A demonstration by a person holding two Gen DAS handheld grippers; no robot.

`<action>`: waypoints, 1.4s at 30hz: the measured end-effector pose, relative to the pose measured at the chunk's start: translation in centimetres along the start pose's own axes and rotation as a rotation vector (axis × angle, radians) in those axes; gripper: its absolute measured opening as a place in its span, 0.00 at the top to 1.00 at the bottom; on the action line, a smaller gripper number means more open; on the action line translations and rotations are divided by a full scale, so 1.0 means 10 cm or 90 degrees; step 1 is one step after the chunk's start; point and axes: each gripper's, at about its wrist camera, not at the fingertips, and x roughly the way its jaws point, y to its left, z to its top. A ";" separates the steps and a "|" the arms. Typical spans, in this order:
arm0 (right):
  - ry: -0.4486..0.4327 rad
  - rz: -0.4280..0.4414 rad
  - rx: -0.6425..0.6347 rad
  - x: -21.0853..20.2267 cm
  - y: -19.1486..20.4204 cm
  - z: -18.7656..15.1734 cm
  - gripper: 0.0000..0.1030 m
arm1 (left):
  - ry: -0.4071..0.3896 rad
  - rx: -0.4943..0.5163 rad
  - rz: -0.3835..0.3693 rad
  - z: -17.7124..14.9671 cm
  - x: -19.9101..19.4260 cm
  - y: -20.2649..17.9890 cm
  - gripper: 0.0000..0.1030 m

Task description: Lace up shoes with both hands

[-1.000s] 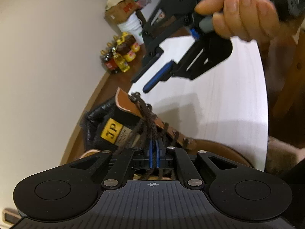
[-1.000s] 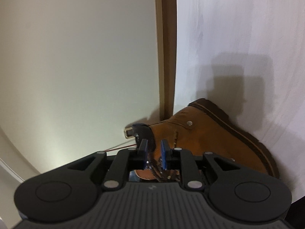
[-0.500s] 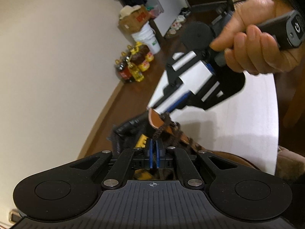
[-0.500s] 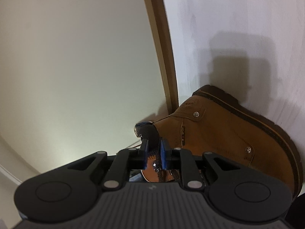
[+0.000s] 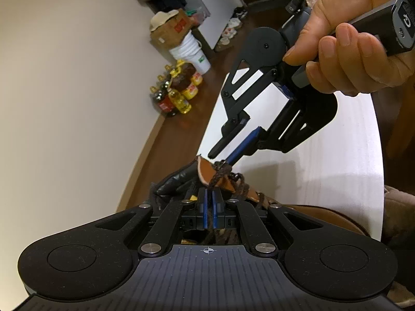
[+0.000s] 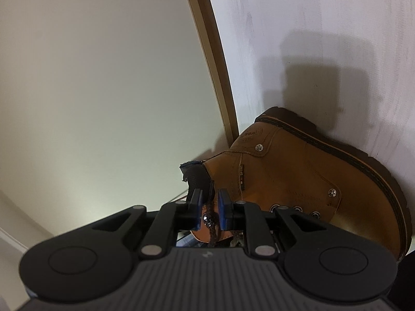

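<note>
Tan leather is filling the right wrist view: the boot (image 6: 298,178) is lying on the white table (image 6: 324,39), its sole toward 3 o'clock and its dark padded collar at about 9 o'clock of the upper. In the left wrist view I am seeing only its tongue (image 5: 206,172) and the braided brown lace (image 5: 220,173) criss-crossing below it.

I am holding the left gripper (image 5: 208,207) with its jaws pressed nearly together on a run of the lace that is climbing toward the tongue. The right gripper (image 6: 208,207) is sitting at the collar with its jaws spread; a strand of lace and a metal hook are lying in the gap, but the blue pads are not touching them. From the left camera, that same gripper's tip is resting right at the lace knotting at the tongue top, at 12 o'clock from my left jaws.

What I am worrying about: if I close the right jaws now, they may be catching the hook or collar rather than the lace alone, and a pull from the left could be dragging the boot across the smooth table since nothing is pinning it.

Beyond the table, a brown floor is running along a plain pale wall, with oil bottles (image 5: 176,92), a white bucket (image 5: 192,54) and a cardboard box (image 5: 171,29) at about 11 o'clock.
</note>
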 end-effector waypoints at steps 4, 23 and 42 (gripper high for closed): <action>-0.003 0.004 0.009 0.05 -0.02 0.06 0.84 | 0.008 -0.007 0.002 -0.05 -0.03 0.00 0.96; -0.168 -0.053 -0.128 -0.54 0.23 0.12 0.99 | -0.004 -0.076 -0.012 -0.05 -0.13 0.11 0.74; -0.008 -0.073 -0.125 0.24 0.22 -0.08 0.75 | 0.053 -0.214 0.031 -0.65 -0.48 0.35 0.71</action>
